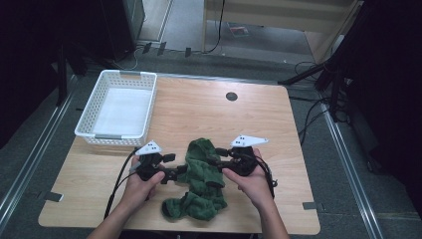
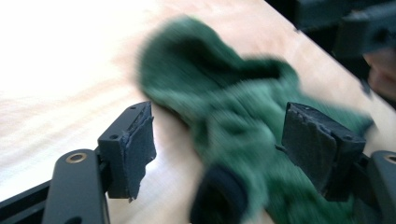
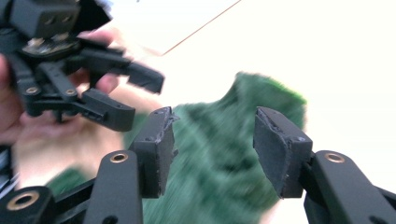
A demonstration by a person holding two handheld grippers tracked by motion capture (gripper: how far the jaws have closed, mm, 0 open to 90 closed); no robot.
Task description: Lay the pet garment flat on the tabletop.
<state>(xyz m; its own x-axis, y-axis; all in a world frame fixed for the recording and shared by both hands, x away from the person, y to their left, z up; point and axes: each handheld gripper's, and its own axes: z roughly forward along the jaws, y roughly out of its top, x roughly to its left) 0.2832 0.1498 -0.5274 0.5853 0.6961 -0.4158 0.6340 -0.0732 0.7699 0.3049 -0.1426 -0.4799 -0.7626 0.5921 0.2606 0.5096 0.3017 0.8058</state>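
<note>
- Fingers first, from the high view: the left gripper and the right gripper face each other across a crumpled green cloth, each held in one hand, with fingertips right at the cloth's edges. That pairing looks meant for working one piece of fabric from two sides at once, likely to spread or fold it.
- The cloth lies bunched near the front edge of the table, close to the person, which keeps it within easy reach of both hands. A white basket stands well apart at the far left corner; it looks like the probable place for the cloth later, though that is only a guess.
- Left gripper view: the fingers stand apart, pressing nothing, and the blurred cloth lies between and beyond them on the table. Spread like this, they seem set to take a fold rather than a flat edge.
- Right gripper view: these fingers are also parted with a clear gap, cloth behind it but nothing pinched. The left gripper shows farther off, its fingers apart too, aimed at the same bunch.
- Neither gripper holds the cloth yet; it rests wholly on the table.
</note>
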